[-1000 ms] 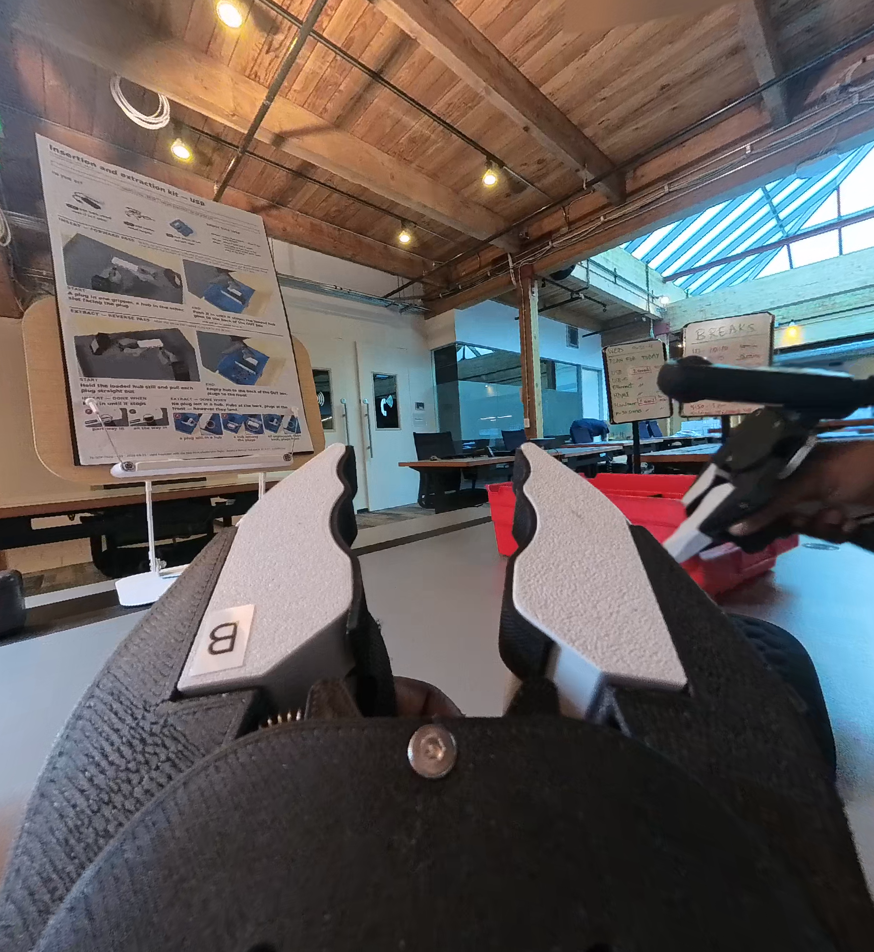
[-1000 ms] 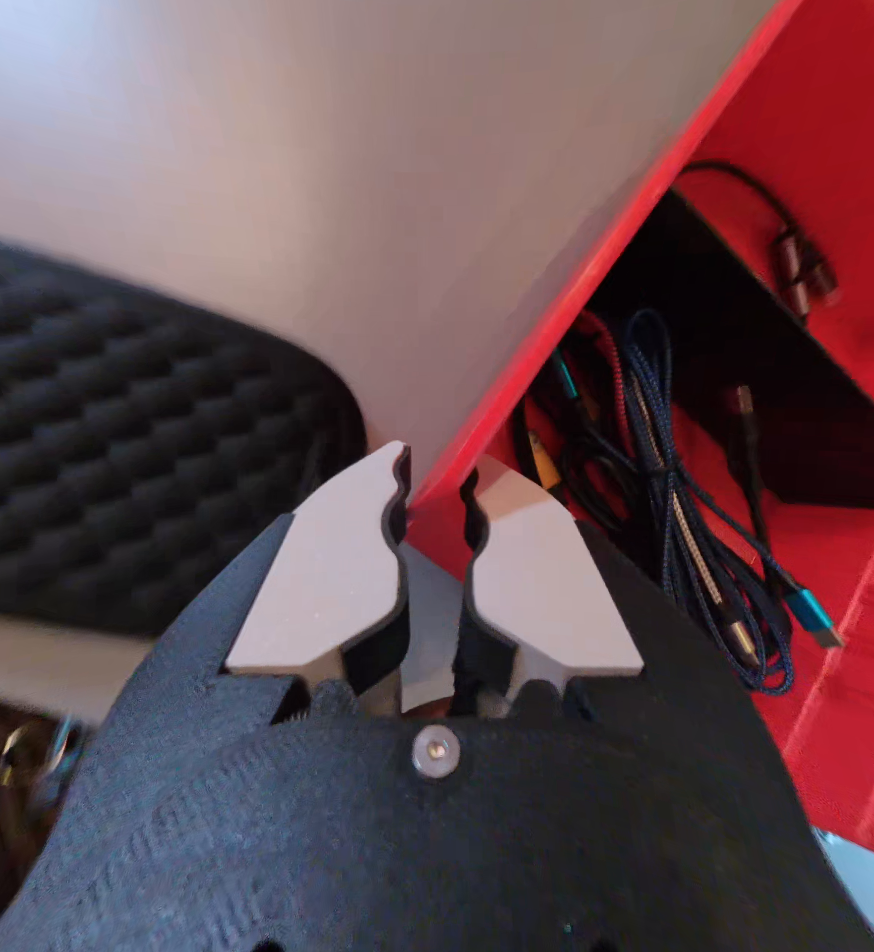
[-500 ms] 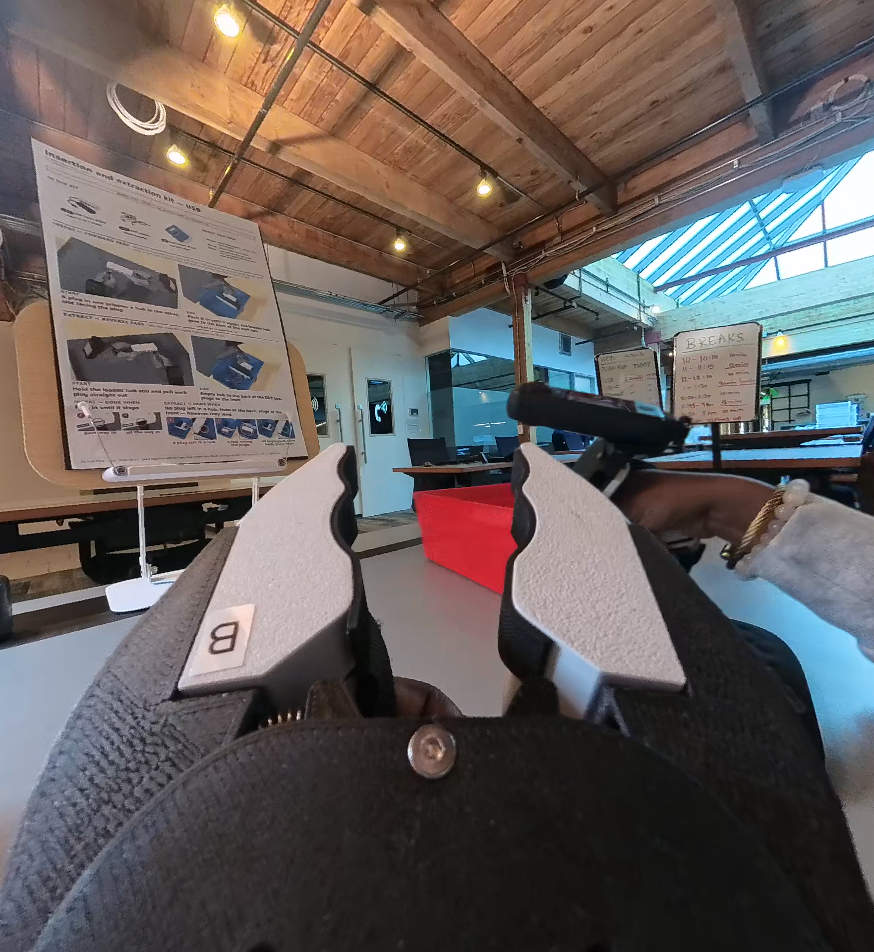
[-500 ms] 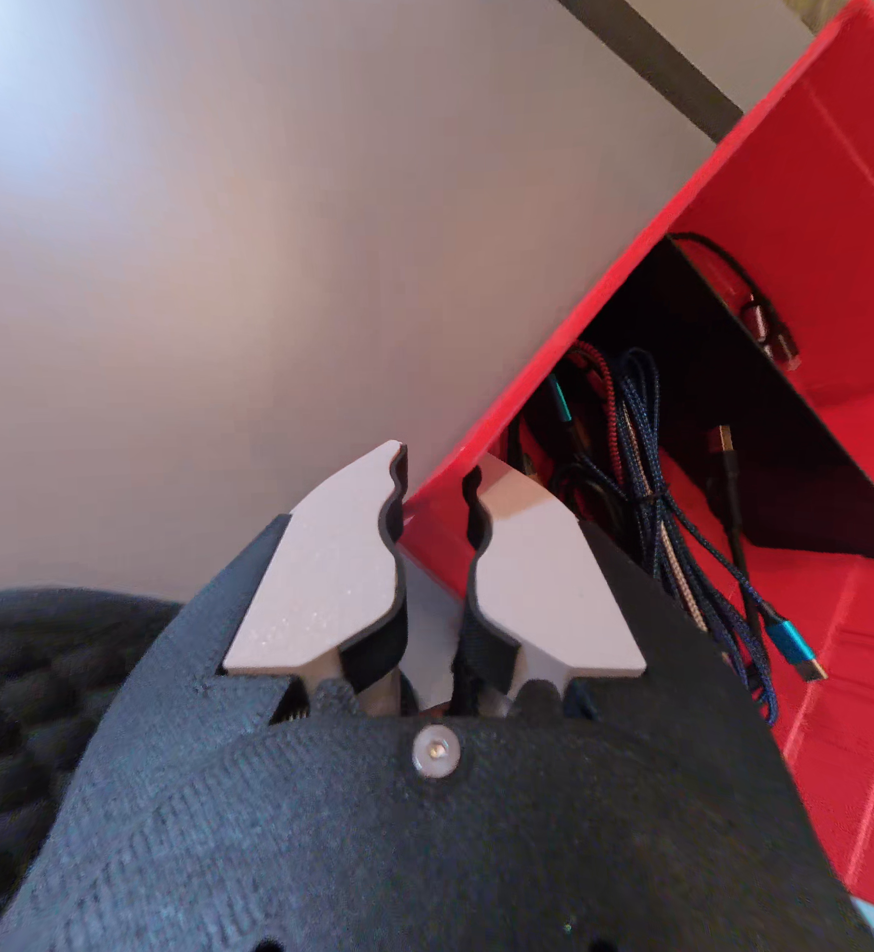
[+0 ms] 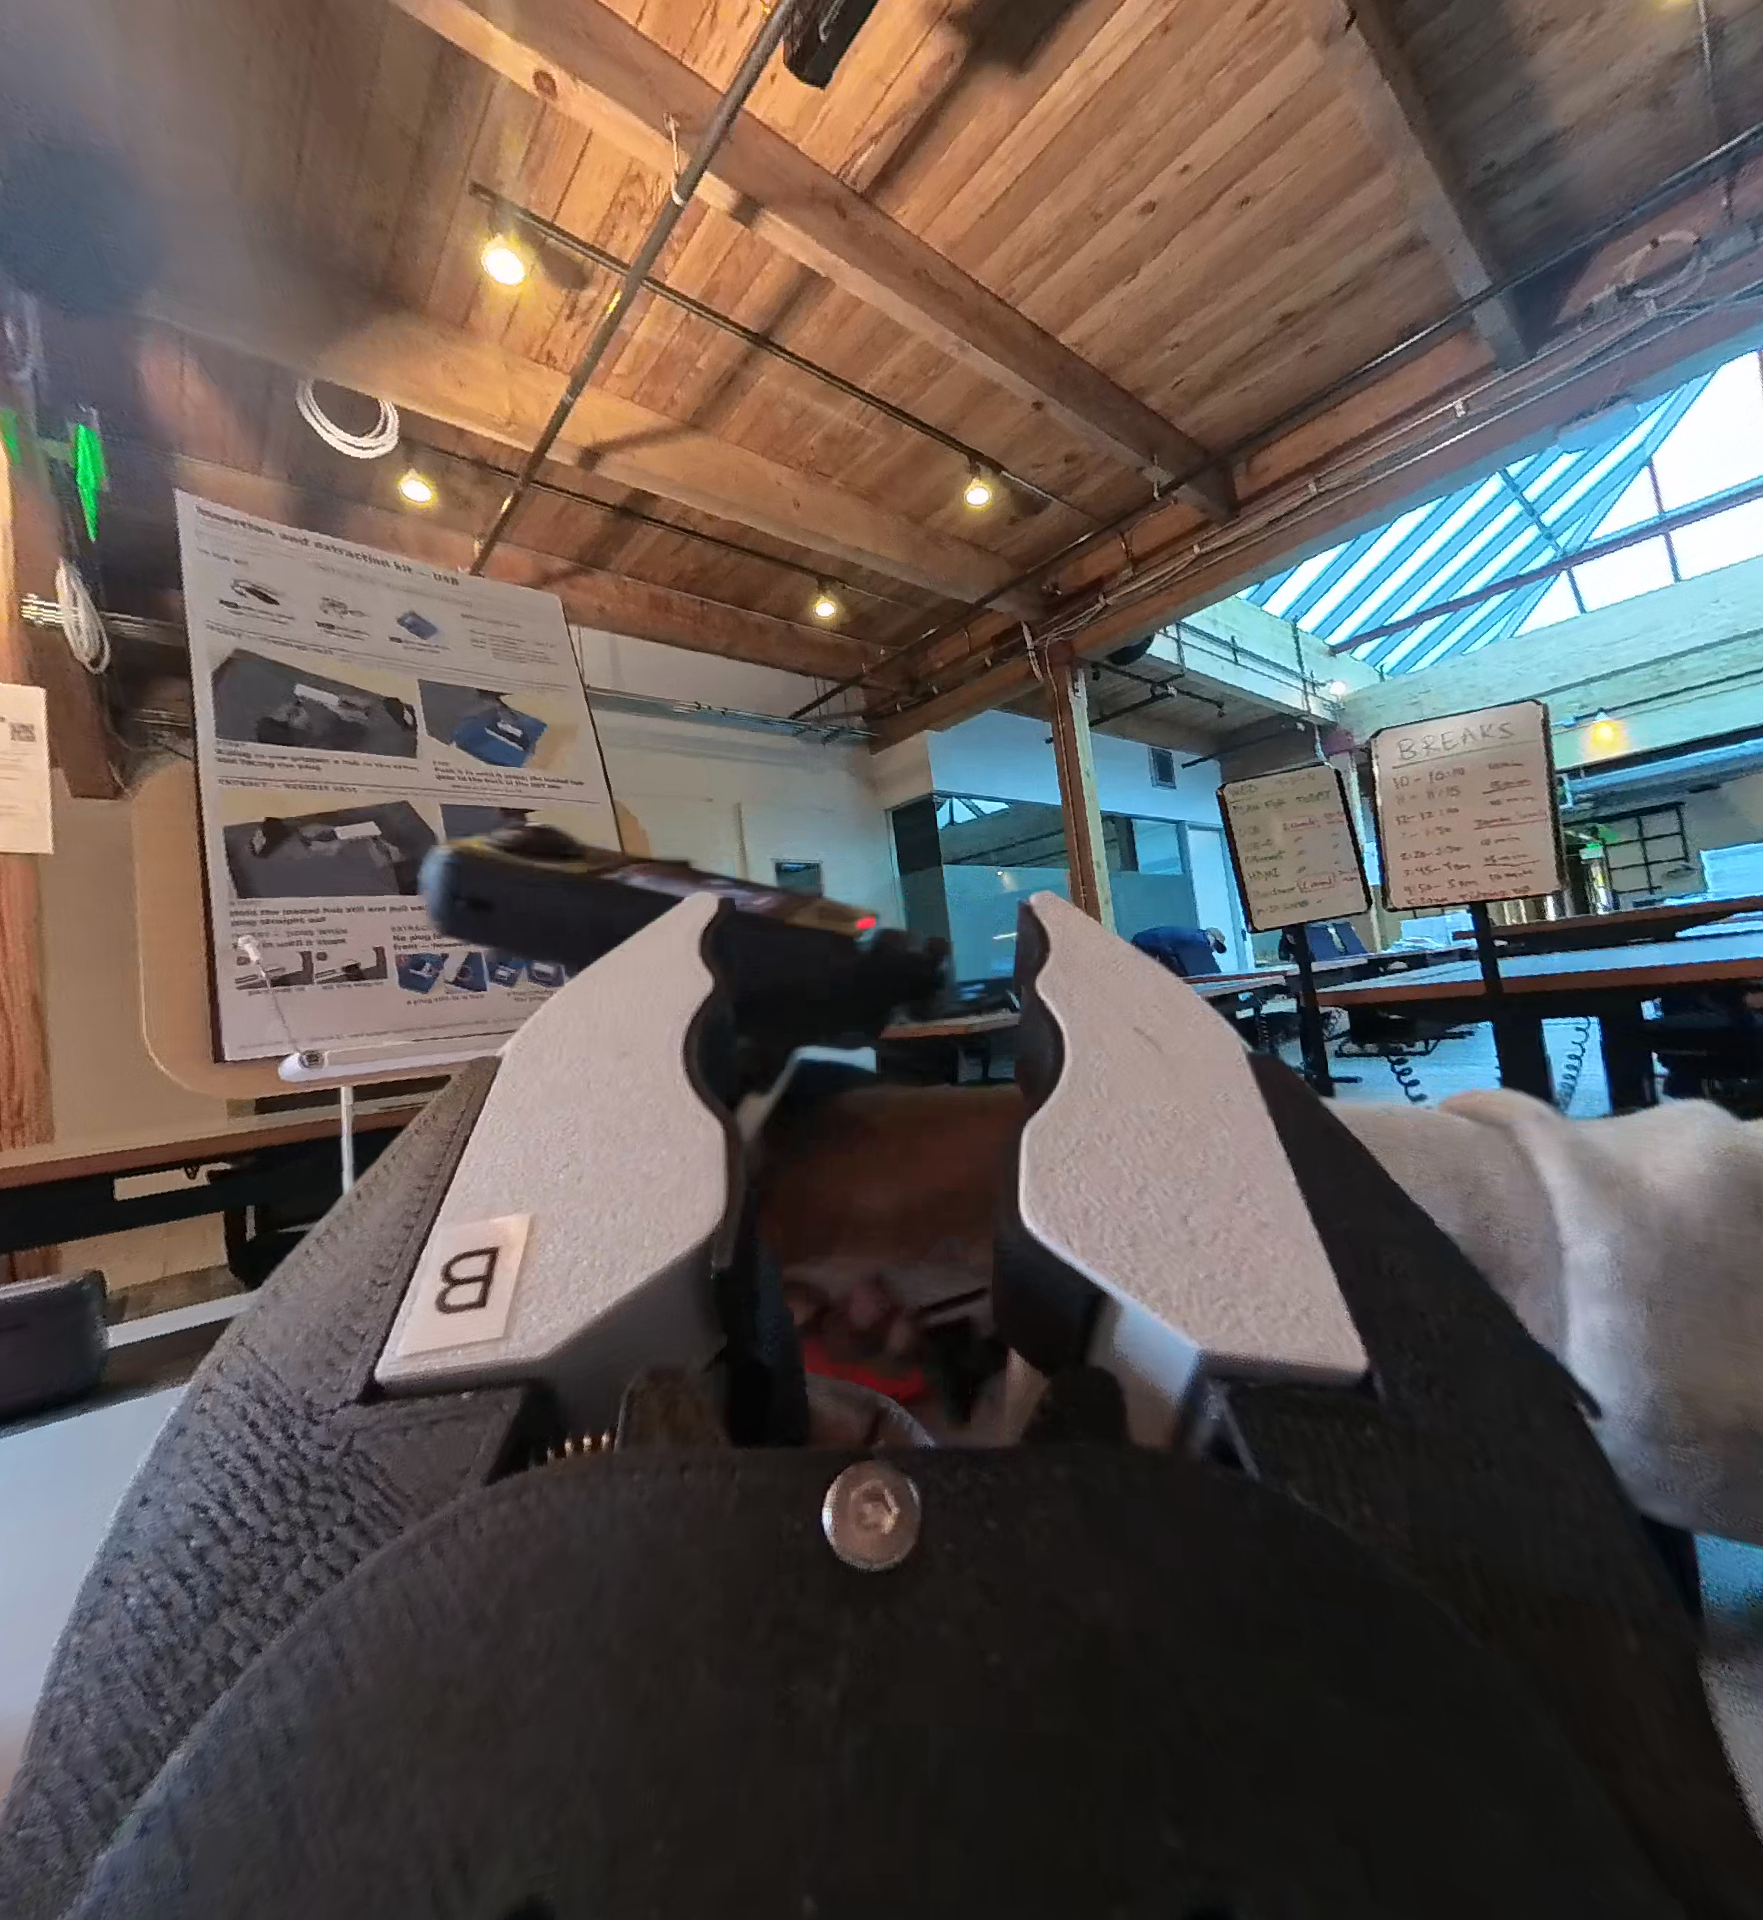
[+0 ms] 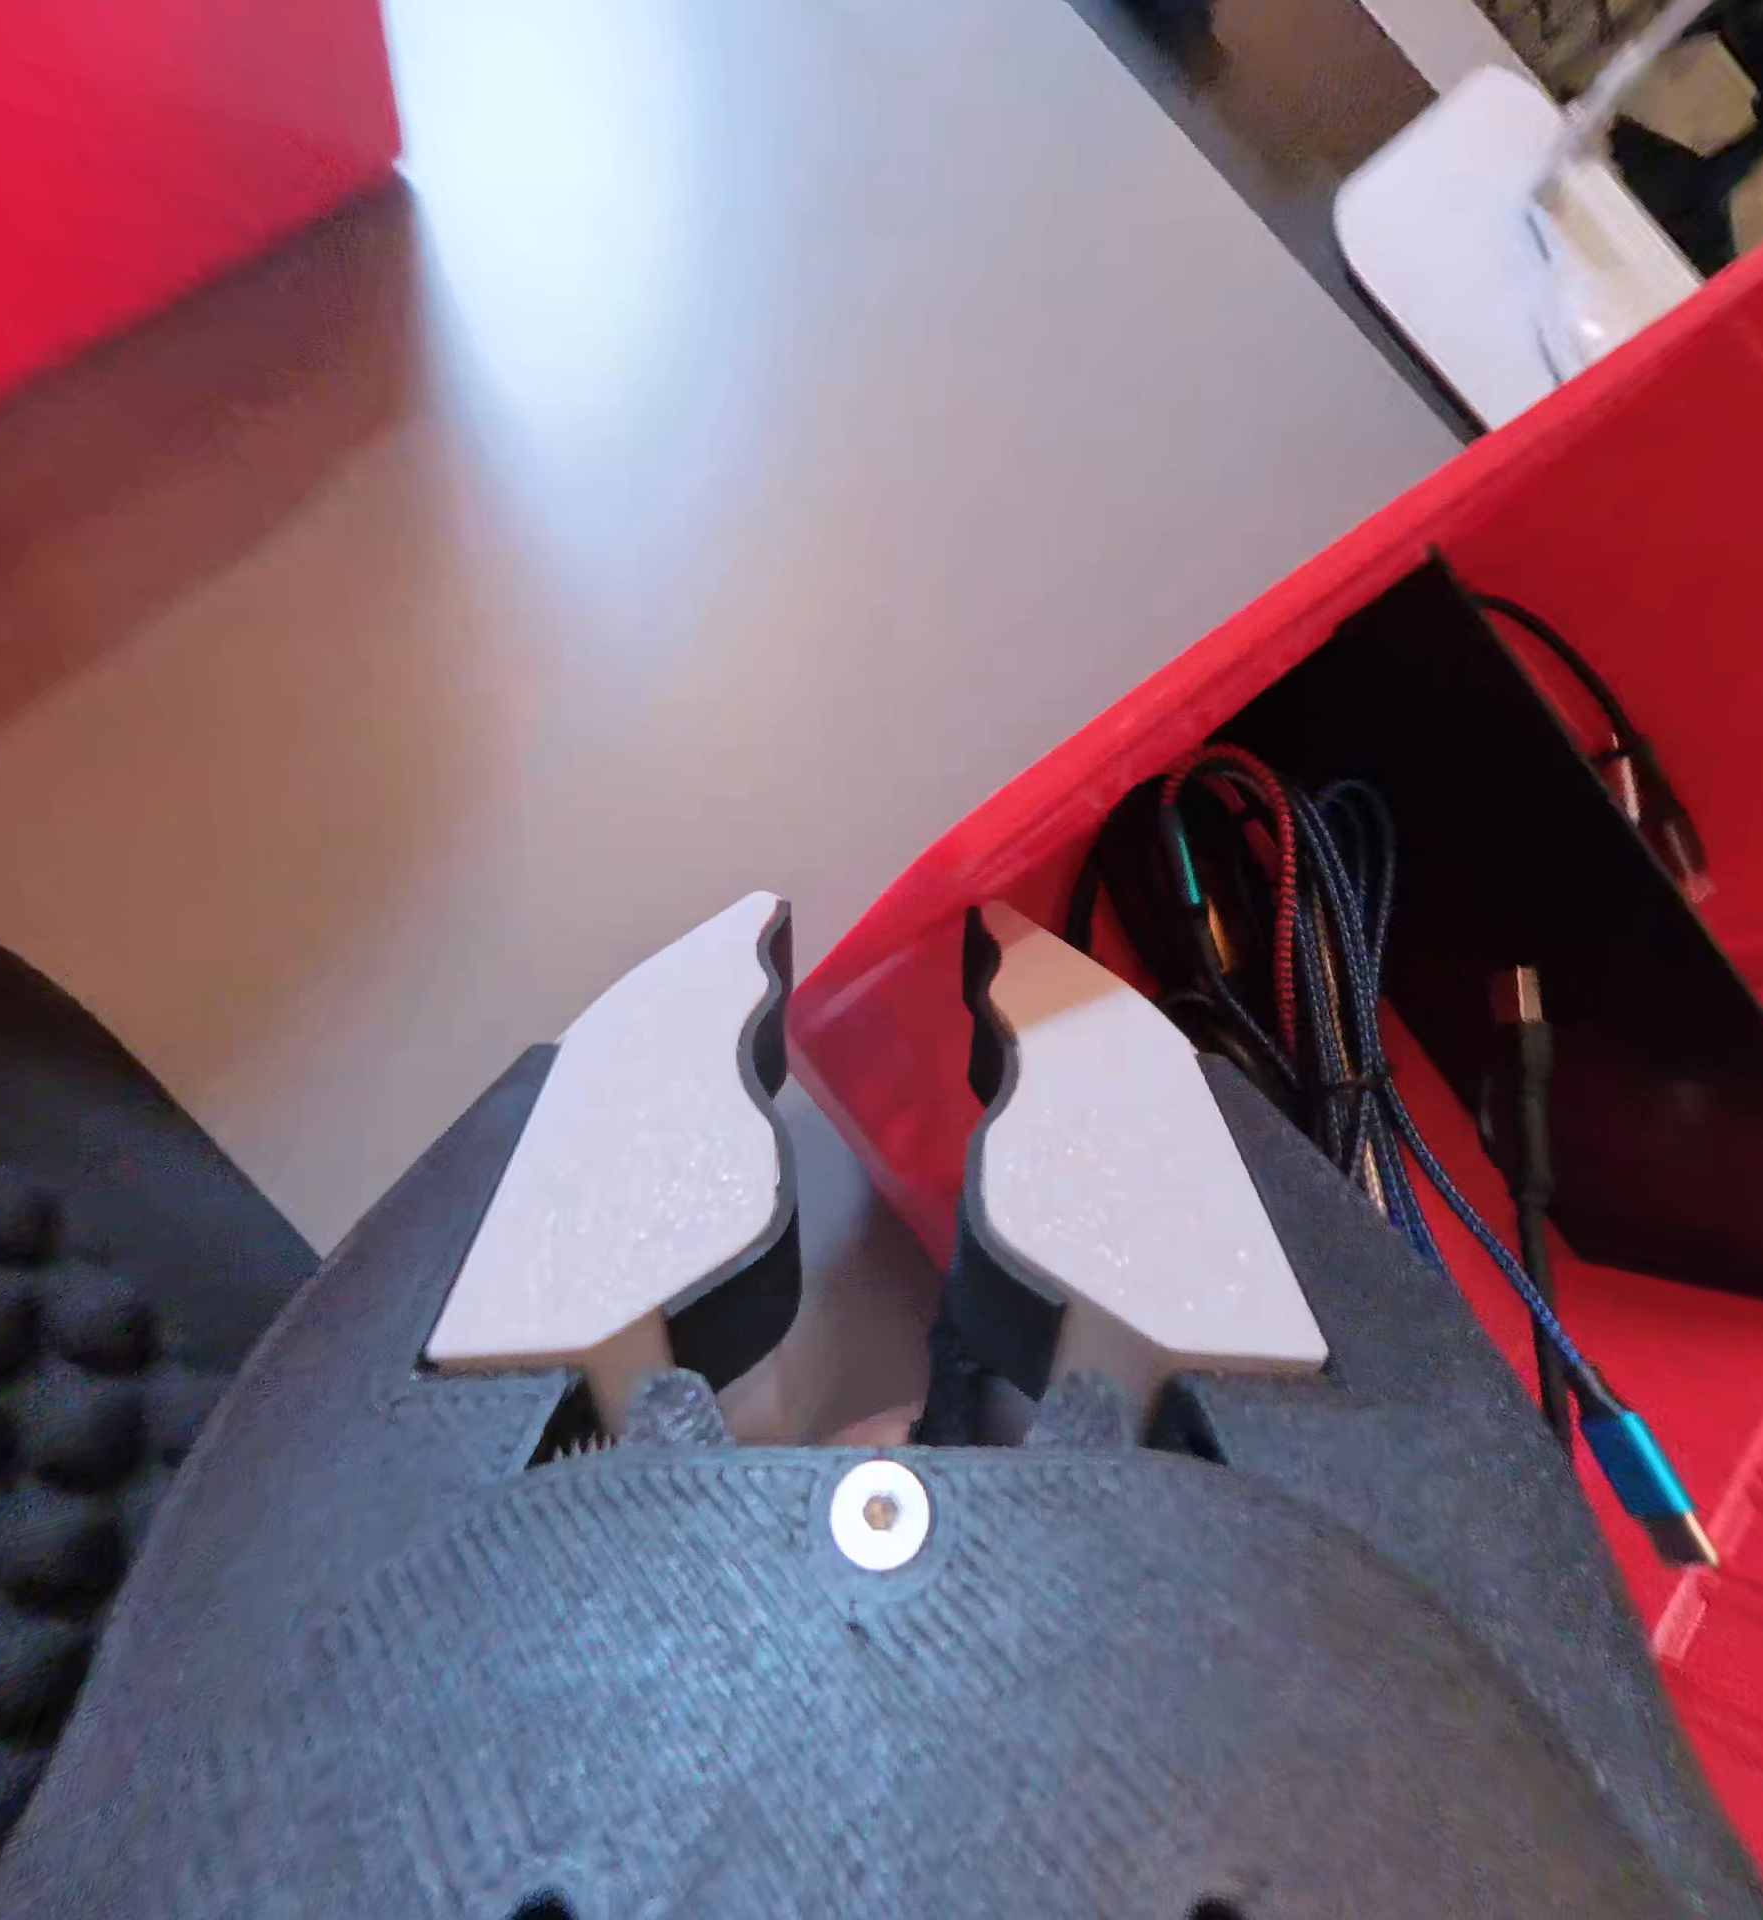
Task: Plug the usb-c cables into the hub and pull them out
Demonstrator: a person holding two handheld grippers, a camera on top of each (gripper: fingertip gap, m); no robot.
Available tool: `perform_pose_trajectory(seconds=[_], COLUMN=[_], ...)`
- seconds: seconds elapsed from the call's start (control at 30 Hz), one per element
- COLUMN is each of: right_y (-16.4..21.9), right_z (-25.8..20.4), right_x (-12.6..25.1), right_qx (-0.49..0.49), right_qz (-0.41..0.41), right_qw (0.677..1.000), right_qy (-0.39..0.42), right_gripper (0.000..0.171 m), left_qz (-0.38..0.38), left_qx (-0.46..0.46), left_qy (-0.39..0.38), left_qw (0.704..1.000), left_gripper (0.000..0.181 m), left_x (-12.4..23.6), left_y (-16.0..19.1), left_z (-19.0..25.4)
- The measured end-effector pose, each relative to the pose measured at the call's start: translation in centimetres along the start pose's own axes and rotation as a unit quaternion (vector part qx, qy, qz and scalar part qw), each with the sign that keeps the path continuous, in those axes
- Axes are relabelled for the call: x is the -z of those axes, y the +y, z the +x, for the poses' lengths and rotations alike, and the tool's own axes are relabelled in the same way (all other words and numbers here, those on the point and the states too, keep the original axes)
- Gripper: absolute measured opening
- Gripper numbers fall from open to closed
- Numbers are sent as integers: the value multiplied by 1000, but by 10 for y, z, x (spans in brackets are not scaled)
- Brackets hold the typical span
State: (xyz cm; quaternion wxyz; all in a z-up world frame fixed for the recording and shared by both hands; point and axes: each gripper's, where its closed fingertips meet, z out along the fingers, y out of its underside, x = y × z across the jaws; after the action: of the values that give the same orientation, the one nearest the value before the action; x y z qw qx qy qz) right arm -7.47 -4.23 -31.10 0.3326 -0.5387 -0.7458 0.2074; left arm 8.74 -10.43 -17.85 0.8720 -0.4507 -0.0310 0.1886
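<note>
In the right wrist view my right gripper [image 6: 877, 914] straddles the near corner of a red bin [image 6: 1479, 520], one finger outside and one inside, shut on its wall. Inside the bin lies a bundle of braided USB cables [image 6: 1303, 935] in blue, black and red. One blue cable ends in a blue-shelled plug [image 6: 1635, 1475]. A black divider [image 6: 1583, 987] splits the bin. My left gripper [image 5: 866, 914] is open and empty, tilted up toward the room. The right gripper's black body [image 5: 586, 904] and a white sleeve [image 5: 1583, 1247] cross just in front of it. No hub is in view.
A second red surface [image 6: 77, 156] stands at the upper left of the grey tabletop [image 6: 700, 520]. A black textured foam pad [image 6: 25, 1351] lies at the lower left. A white stand base [image 6: 1459, 229] holds an instruction poster [image 5: 378, 790] at the table's far edge. One gripper's finger ends stand about 20 centimetres off the other's.
The right gripper has dragged the red bin leftward across the table, passing from the right of the left gripper to directly in front of it. The left gripper has tilted upward.
</note>
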Motion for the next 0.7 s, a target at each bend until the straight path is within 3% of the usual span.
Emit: perform_pose_trajectory(seconds=[0.27, 0.4, 0.7], right_y=[-55, -78, -93], right_z=[-73, -105, -146], right_x=[-22, -20, -10], right_qx=[58, 63, 113], right_qz=[76, 170, 244], right_qw=[994, 981, 954], right_qy=[-46, -71, -136], right_gripper=[34, 31, 29], left_qz=[34, 28, 24], left_qx=[-19, -35, -26], left_qy=[-38, -37, -29], left_qw=[999, 998, 999], left_gripper=[46, 46, 45], left_x=[8, 7, 6], left_y=[-15, -13, -11], left_z=[-9, -8, -5])
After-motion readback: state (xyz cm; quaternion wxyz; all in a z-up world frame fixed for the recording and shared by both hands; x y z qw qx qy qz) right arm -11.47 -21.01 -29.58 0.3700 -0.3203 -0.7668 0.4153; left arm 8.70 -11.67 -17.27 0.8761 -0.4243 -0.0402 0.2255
